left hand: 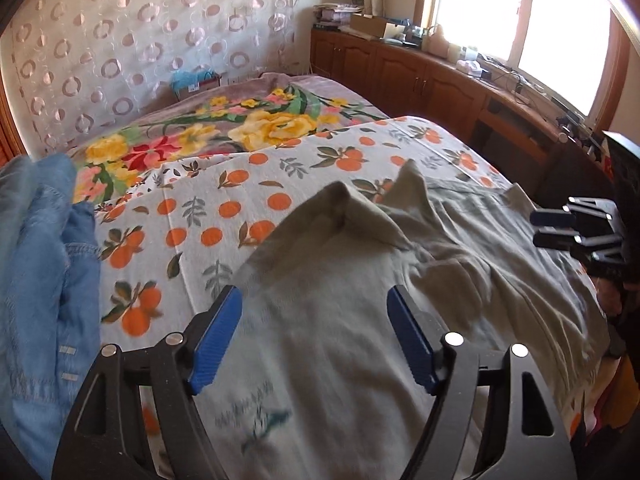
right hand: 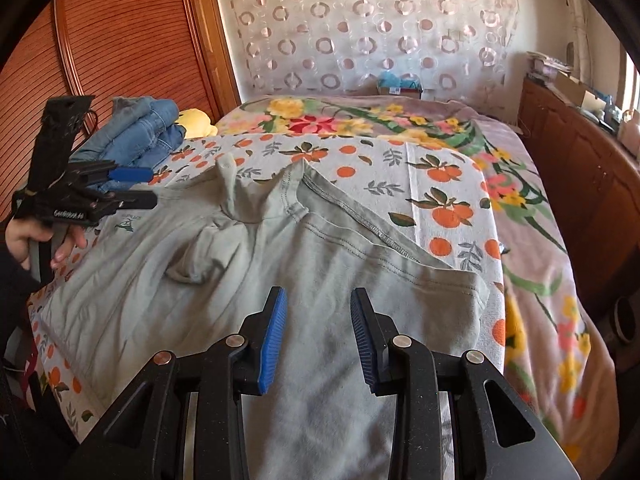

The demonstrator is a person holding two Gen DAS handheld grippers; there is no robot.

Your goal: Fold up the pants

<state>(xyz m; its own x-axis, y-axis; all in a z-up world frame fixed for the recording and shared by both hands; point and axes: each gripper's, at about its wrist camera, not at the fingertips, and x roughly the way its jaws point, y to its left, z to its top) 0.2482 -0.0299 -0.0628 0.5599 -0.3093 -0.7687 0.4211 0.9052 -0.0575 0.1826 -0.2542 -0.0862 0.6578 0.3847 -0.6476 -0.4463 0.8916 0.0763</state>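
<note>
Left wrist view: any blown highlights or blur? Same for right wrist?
Left wrist view: window blown out white, backlighting the cabinets; motion blur on the grey-green pants near the left gripper. Right wrist view: evenly lit, stitching sharp, strong fisheye bend on the wooden door.

- Below my claws is a bed (right hand: 532, 264), covered by a pinkish blanket (right hand: 516, 216) printed with big yellow and red flowers.
- Over the blanket's near part lies a white sheet (left hand: 224, 216) with oranges and leaves on it.
- Straight on that sheet lie the pale grey-green pants (right hand: 256, 264), spread out and rumpled, one stitched edge running diagonally across the sheet.
- A heap of blue denim clothes (left hand: 44, 248) sits at the sheet's left side, beside the pants.
- Something soft and yellow (right hand: 195, 122) lies just behind the denim; I cannot tell what it is.
</note>
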